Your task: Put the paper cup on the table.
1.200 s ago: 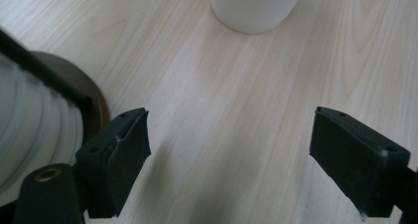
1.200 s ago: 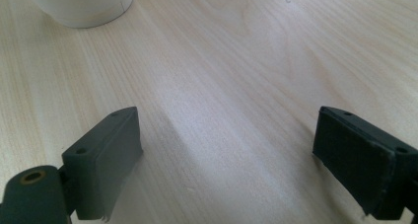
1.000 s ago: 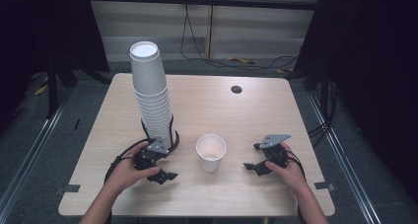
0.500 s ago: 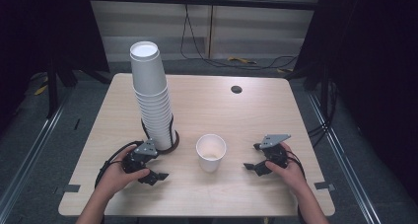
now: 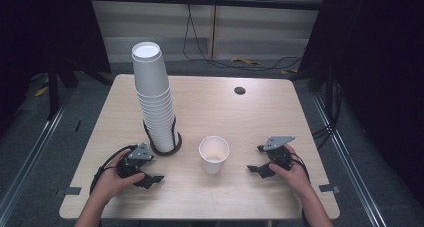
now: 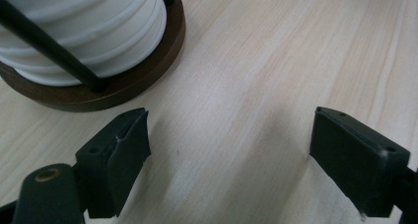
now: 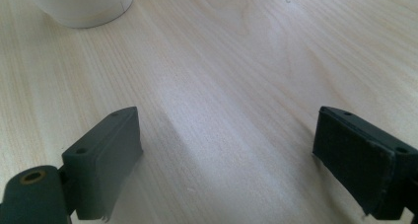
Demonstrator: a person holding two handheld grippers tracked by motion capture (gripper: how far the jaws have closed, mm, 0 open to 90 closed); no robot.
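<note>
No text, label, brand, number or sign can be read in any of the views.

left hand-held gripper: jaws apart, nothing between, held low in left hand | right hand-held gripper: jaws apart, nothing between, held low in right hand
</note>
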